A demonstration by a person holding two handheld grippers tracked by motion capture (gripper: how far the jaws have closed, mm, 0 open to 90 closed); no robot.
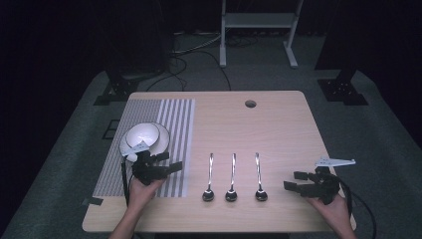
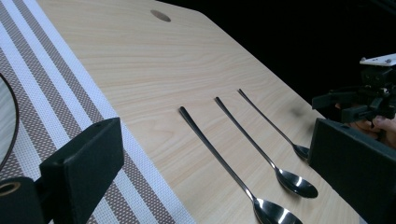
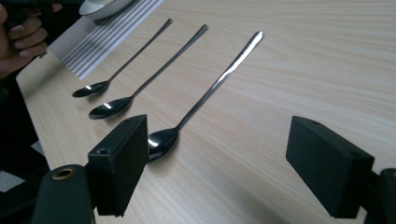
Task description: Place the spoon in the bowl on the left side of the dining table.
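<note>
Three steel spoons lie side by side on the wooden table, bowls toward me: the left spoon [image 1: 209, 178], the middle spoon [image 1: 232, 177] and the right spoon [image 1: 259, 176]. My left gripper [image 1: 170, 161] hovers open over the striped placemat's [image 1: 176, 124] right edge, pointing right toward the spoons. In the left gripper view its jaws stand wide apart with the left spoon [image 2: 219, 156] between and beyond them. My right gripper [image 1: 295, 180] is open at the table's right front, pointing left. In the right gripper view the right spoon [image 3: 219, 79] lies just ahead of the open jaws.
A white bowl on a plate [image 1: 144, 137] sits on the placement mat behind my left hand. A round cable hole [image 1: 250, 103] is near the table's far edge. Bare wood [image 1: 278, 129] stretches beyond the spoons. Dark stands and cables lie on the floor behind.
</note>
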